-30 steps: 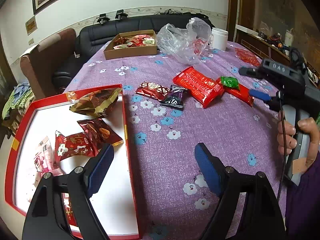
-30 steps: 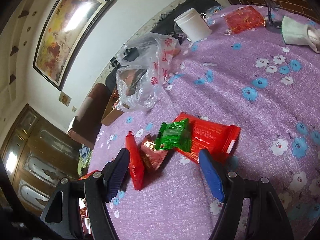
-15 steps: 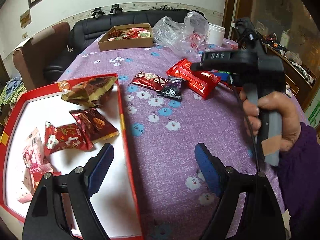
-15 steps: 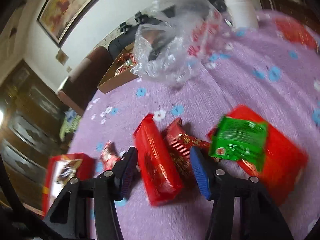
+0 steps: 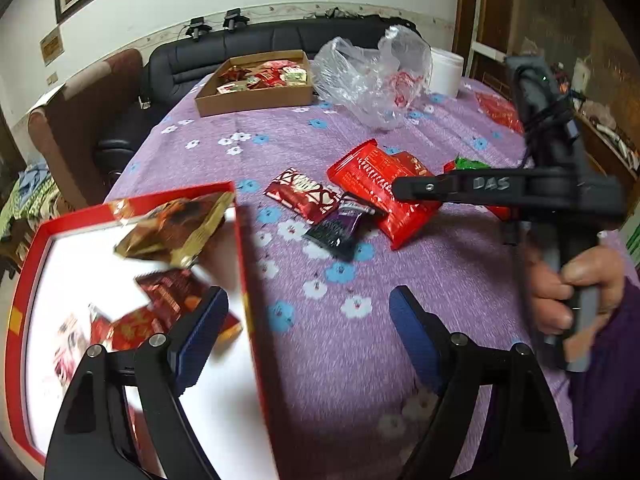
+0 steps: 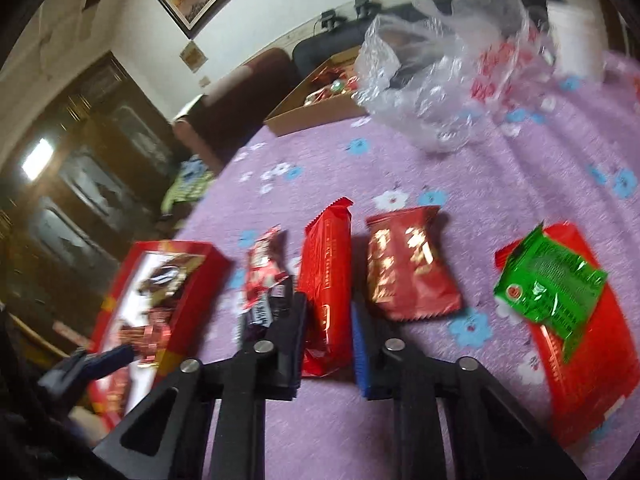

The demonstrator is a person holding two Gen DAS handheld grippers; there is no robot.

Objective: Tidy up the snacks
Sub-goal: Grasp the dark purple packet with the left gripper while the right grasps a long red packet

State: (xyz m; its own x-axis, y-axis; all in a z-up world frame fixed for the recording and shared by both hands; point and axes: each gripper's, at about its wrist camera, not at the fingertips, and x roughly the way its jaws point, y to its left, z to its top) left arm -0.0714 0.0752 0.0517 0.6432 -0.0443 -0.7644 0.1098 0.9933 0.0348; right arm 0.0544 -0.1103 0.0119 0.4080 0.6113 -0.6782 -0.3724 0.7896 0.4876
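Observation:
A long red snack packet (image 6: 326,280) lies on the purple tablecloth, and my right gripper (image 6: 326,340) has its jaws closed on the packet's near end; it also shows in the left wrist view (image 5: 384,190). My left gripper (image 5: 308,340) is open and empty, straddling the right edge of the red tray (image 5: 244,276), which holds several packets. A red patterned packet (image 5: 304,194), a dark purple packet (image 5: 340,228), a shiny red packet (image 6: 408,264) and a green packet (image 6: 550,292) on another red one lie around it.
A cardboard box of snacks (image 5: 256,80), a clear plastic bag (image 5: 372,76) and a white tub (image 5: 446,70) stand at the far side. A black sofa (image 5: 256,44) is behind the table. The tray sits at the table's left edge.
My right gripper has swung left over the snacks, lowered and closed on the long red packet. My left gripper has stayed open by the tray's edge.

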